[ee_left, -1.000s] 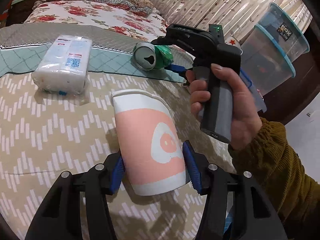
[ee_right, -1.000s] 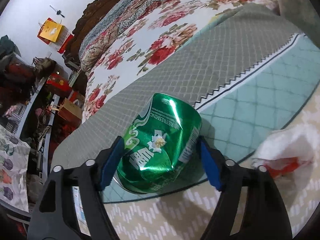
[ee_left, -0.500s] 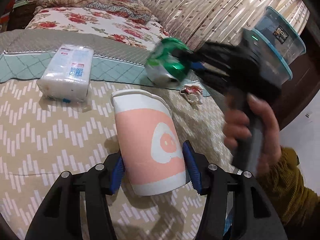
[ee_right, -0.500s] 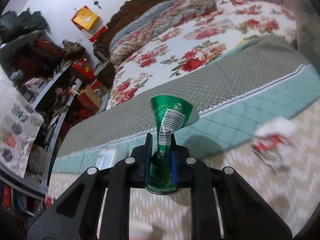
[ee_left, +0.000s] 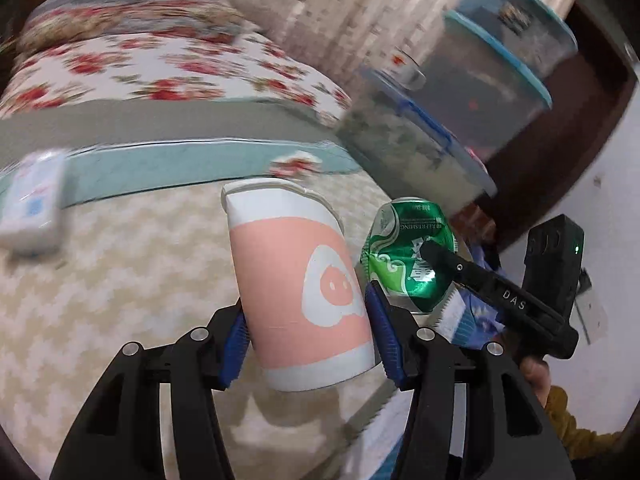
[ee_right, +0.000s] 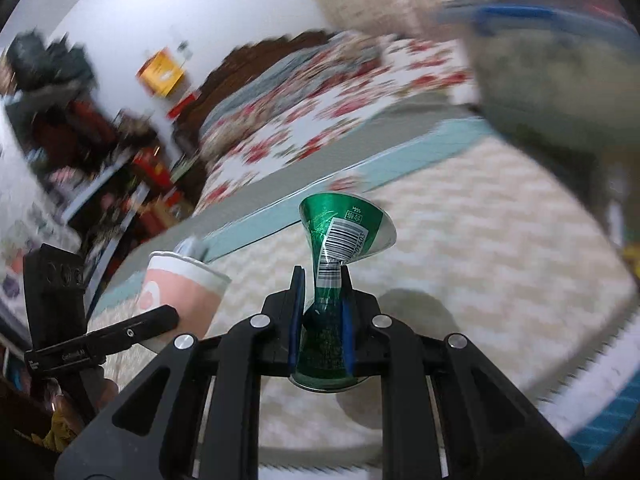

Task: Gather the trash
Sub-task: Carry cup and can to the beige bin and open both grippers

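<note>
Since 1 second ago, the right tool has squeezed the green can flat at its waist and carried it off the bed to hang just beside the cup, at the cup's 3 o'clock in the left wrist view. Its blue pads are clamped hard on the crushed middle, so the can flares wide above them, barcode facing the camera. Also lifted clear of the quilt, the left tool grips the pink and white paper cup near its base with both pads pressed on its sides, the rim tilted toward 11 o'clock. On the bed, a white tissue pack lies at 9 o'clock and a crumpled red and white wrapper sits at 12 o'clock beyond the cup, both blurred. Stacked clear storage tubs with blue rims stand at 2 o'clock.
</note>
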Tool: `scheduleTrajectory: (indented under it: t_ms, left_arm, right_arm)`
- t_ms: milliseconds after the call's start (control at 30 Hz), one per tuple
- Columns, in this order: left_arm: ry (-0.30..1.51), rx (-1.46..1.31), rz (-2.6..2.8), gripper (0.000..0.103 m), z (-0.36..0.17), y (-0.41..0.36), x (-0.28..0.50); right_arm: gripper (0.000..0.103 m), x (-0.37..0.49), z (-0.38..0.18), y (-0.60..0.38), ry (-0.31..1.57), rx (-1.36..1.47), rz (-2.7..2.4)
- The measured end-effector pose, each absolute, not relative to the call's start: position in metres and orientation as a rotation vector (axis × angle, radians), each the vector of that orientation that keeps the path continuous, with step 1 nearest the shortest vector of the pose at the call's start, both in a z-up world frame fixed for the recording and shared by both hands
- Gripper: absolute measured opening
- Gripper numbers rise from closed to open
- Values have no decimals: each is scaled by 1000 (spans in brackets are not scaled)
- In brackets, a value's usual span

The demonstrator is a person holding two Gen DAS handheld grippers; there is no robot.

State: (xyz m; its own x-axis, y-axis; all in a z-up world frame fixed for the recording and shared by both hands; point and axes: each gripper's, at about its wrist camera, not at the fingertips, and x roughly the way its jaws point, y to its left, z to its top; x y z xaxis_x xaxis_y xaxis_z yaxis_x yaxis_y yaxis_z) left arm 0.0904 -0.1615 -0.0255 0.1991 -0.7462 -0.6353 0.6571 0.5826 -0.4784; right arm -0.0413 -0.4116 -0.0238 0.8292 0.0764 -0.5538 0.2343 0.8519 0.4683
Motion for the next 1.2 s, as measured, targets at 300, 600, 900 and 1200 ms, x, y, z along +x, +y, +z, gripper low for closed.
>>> scheduleTrajectory:
  t_ms: [300, 600, 900, 1200]
  left_arm:
    - [1022, 84, -1241, 52, -16, -364, 58]
    - [1034, 247, -1358, 68, -28, -563, 21]
    - [1023, 220, -1276, 79, -31, -546, 38]
    - [893, 270, -1134, 79, -29, -407, 24]
  right_arm:
    - [18, -148, -27, -552, 421, 623, -432]
    - [33, -185, -50, -659, 414, 621, -636]
    - [66, -203, -51, -653, 288, 652, -728]
    - [66, -196, -58, -553, 304, 715, -602]
